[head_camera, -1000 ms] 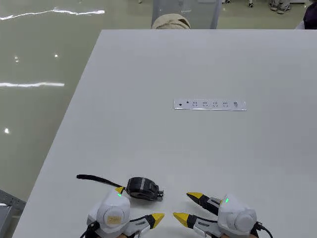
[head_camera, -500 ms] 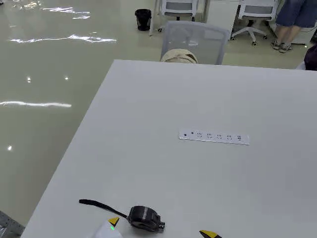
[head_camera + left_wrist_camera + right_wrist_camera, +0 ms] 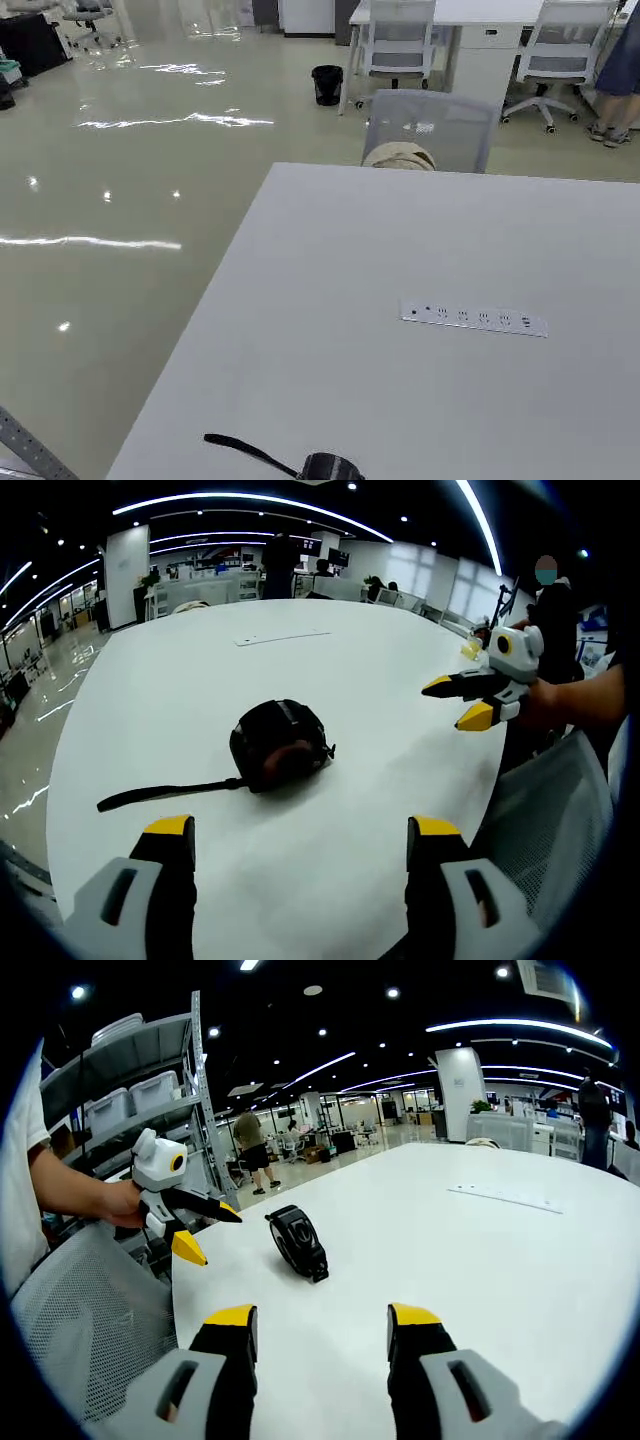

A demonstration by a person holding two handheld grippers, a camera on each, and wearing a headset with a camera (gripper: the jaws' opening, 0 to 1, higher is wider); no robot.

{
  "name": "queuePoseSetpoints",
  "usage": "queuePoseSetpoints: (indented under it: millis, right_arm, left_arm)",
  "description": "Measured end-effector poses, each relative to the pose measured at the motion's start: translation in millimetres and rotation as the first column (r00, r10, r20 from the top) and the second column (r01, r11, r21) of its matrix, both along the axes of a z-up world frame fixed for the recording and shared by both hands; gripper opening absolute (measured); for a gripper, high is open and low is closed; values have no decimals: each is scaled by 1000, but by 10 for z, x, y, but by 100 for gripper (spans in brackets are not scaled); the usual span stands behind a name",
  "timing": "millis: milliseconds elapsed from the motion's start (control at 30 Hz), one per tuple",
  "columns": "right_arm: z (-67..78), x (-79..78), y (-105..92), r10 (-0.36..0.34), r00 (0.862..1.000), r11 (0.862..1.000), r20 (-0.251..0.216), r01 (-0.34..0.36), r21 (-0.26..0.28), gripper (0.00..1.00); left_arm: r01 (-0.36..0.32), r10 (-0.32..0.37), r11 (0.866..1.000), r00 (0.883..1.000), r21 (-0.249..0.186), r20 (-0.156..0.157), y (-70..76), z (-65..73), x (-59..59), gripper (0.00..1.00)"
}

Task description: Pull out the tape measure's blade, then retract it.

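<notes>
1. In the head view the picture's lower border cuts off the tape measure (image 3: 330, 467). Just the top of its black case is visible, and its black strap (image 3: 248, 450) trails toward the left edge of the tabletop (image 3: 400, 250).
2. Both gripper views show the case whole. It lies close to the tabletop's near edge, toward the left edge. A small hook tip sits at the case's mouth, and any markings are too small to read.
3. The left hand-held gripper (image 3: 300, 830) has its jaws spread wide with nothing between them. The tape measure lies ahead of the jaws, apart from them.
4. The right hand-held gripper (image 3: 322, 1315) is likewise spread and holds nothing, with the case ahead and to its left.
5. Each hand-held gripper also appears at the side of the other's view, jaws parted, above the near edge.
6. By count there are one tape measure, one strap, two hand-held grippers and one white power strip (image 3: 474, 319). The strip lies flat mid-tabletop, and its sockets are too small to count surely.
7. One grey mesh chair (image 3: 430, 125) stands at the far edge. A beige object (image 3: 398, 155) on it is partly hidden by that edge, so its shape is unclear.
</notes>
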State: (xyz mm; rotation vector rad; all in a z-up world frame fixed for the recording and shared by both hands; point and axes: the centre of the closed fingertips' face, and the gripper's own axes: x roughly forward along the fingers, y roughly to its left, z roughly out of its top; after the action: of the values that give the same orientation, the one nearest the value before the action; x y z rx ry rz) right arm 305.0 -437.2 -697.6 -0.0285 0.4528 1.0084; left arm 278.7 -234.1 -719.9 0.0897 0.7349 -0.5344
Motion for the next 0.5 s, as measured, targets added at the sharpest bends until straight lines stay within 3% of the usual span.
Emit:
queuePoseSetpoints:
  millis: [500]
  right_arm:
    - [71,-226,-176,-33,999,999,7,33,-15,55]
  left_arm:
    - [-17,18,999,999,-27,27,106,148,-187,88]
